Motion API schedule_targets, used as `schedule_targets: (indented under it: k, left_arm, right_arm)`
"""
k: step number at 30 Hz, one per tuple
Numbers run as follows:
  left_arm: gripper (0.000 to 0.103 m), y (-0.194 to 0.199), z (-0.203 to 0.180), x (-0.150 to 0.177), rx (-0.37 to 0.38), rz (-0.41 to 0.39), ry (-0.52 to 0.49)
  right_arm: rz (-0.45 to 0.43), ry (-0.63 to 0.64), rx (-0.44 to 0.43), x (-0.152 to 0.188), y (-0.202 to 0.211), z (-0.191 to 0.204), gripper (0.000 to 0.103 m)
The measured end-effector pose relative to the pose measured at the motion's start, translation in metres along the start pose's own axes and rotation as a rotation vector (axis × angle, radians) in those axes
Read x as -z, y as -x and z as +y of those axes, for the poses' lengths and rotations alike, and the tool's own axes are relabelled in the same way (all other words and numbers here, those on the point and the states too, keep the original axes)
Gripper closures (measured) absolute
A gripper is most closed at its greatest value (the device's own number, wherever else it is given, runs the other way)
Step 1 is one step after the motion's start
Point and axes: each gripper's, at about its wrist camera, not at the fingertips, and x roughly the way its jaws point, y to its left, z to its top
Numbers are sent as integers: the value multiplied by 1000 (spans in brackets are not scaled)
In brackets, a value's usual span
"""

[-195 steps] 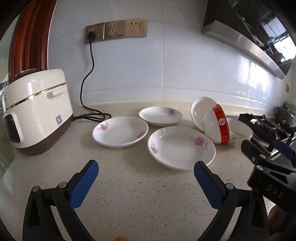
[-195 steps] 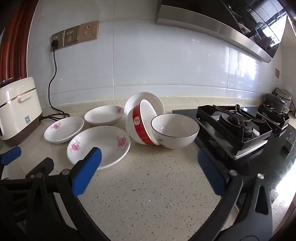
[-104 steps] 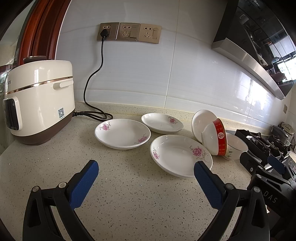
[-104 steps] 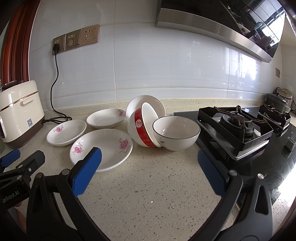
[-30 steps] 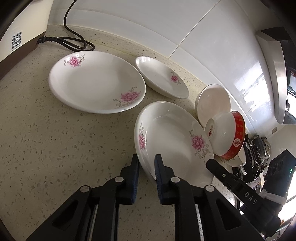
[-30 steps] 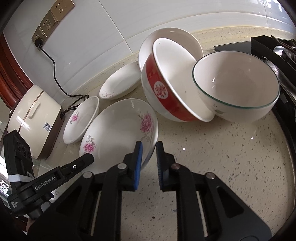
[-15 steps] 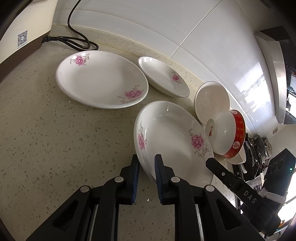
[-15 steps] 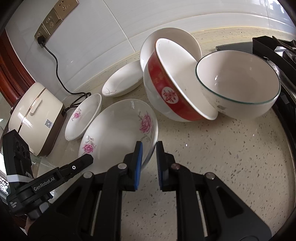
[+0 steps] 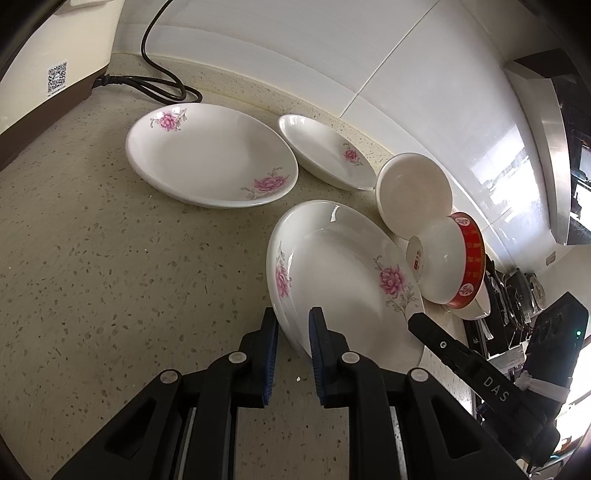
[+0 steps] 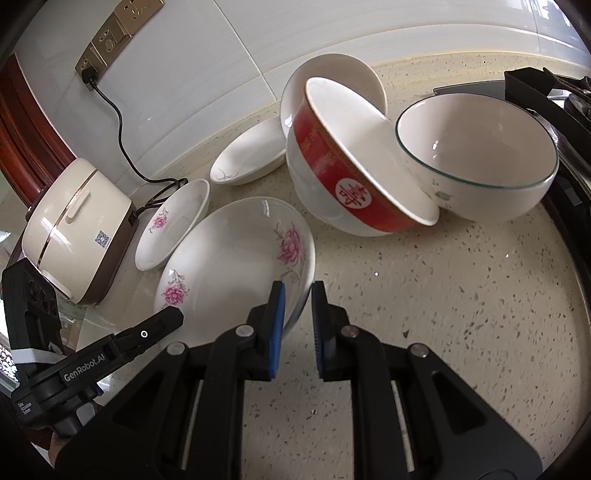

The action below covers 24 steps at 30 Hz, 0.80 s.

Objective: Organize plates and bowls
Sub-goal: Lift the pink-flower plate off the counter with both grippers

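Note:
A large white plate with pink flowers (image 9: 340, 277) (image 10: 229, 258) lies nearest on the speckled counter. My left gripper (image 9: 293, 317) is shut on its near left rim. The right gripper (image 10: 297, 291) is shut on its opposite rim, and its black body (image 9: 461, 354) shows in the left wrist view. A second flowered plate (image 9: 207, 155) (image 10: 173, 221) and a smaller one (image 9: 325, 155) (image 10: 251, 155) lie behind. A plain white bowl (image 10: 332, 74) and a red-banded bowl (image 10: 354, 166) (image 9: 443, 262) lean on their sides against a green-rimmed bowl (image 10: 476, 155) that stands upright.
A cream rice cooker (image 10: 74, 229) stands at the left, and its black cord (image 9: 159, 81) trails along the tiled wall up to the sockets (image 10: 118, 33). A black gas stove (image 10: 554, 92) borders the bowls on the right. Bare counter (image 9: 110, 277) lies left of the held plate.
Several seconds ago both grippers stood open, back from the dishes. They have since come in and shut on the large plate's rim. Over the last second nothing has visibly changed.

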Motion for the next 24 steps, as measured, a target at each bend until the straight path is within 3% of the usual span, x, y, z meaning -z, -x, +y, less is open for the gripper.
schedule_targets:
  k: [24]
  left_arm:
    - [85,7,5,8,-9,-4,17]
  right_arm:
    - [14,4,-23,3,2,0,86]
